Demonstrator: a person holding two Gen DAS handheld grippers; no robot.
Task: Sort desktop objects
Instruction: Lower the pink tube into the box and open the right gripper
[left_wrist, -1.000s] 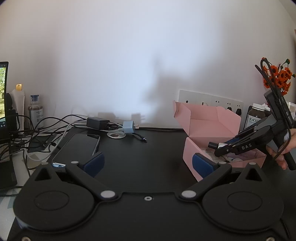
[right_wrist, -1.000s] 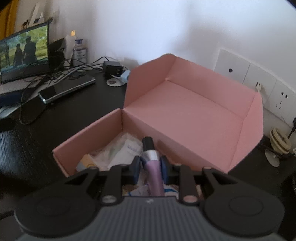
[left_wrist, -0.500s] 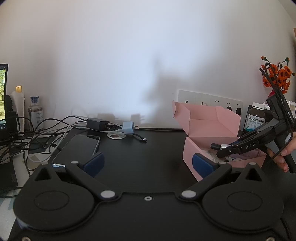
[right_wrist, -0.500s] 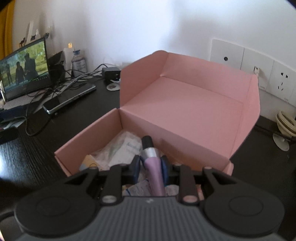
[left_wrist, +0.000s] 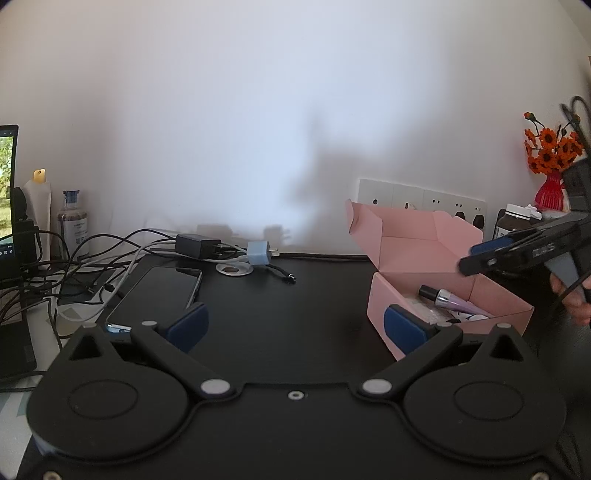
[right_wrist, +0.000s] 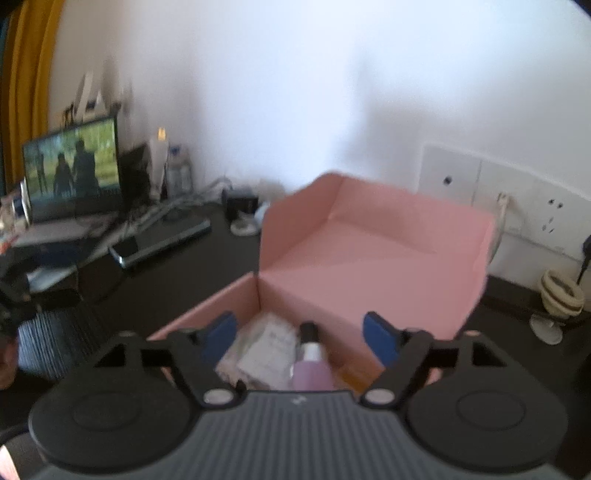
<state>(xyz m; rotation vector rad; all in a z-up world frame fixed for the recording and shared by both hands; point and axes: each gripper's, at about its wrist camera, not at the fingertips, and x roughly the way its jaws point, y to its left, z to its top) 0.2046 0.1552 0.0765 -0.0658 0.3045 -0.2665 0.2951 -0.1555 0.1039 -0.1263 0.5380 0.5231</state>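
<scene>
Right wrist view, blurred: right gripper (right_wrist: 301, 334) jaws opening, spread wide, pads clear of the purple tube (right_wrist: 311, 365), which appears to lie inside the pink box (right_wrist: 373, 254). Left gripper (left_wrist: 293, 326) jaws wide, nothing between, over black desk (left_wrist: 280, 314).

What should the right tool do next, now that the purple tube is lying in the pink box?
Probably lift up and back, clear of the pink box. The right tool is opening its jaws, and the purple tube lies loose in the box among the packets, touched by neither pad. The phone and the blue charger are out on the desk, so one of them is the likely next pick.
</scene>
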